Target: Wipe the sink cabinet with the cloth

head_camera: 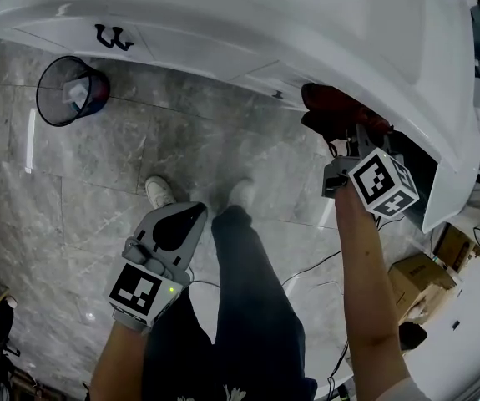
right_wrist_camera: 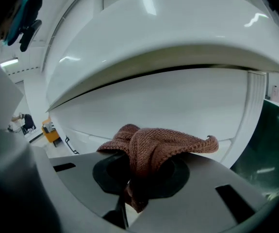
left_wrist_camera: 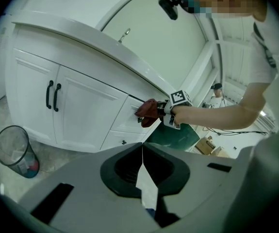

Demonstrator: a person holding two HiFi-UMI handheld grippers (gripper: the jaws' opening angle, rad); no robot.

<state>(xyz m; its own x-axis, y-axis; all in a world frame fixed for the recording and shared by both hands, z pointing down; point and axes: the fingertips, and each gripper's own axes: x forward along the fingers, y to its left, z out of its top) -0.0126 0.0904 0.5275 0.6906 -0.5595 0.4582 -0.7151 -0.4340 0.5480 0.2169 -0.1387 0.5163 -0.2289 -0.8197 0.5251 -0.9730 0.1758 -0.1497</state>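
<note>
A reddish-brown knitted cloth (right_wrist_camera: 154, 144) is bunched in my right gripper (right_wrist_camera: 132, 191), whose jaws are shut on it. The cloth (head_camera: 331, 111) presses against the white sink cabinet (head_camera: 248, 23) front just under the countertop overhang. In the left gripper view the cloth (left_wrist_camera: 148, 111) touches a drawer front beside the right gripper (left_wrist_camera: 171, 111). My left gripper (head_camera: 173, 232) hangs low over the floor, away from the cabinet, its jaws shut (left_wrist_camera: 141, 171) with nothing between them.
A mesh waste bin (head_camera: 71, 90) stands on the grey stone floor (head_camera: 98, 174) left of the cabinet. Black door handles (left_wrist_camera: 53, 95) mark the cabinet's left doors. Cardboard boxes (head_camera: 419, 278) and cables lie at the right. My legs and shoes (head_camera: 160, 192) stand between.
</note>
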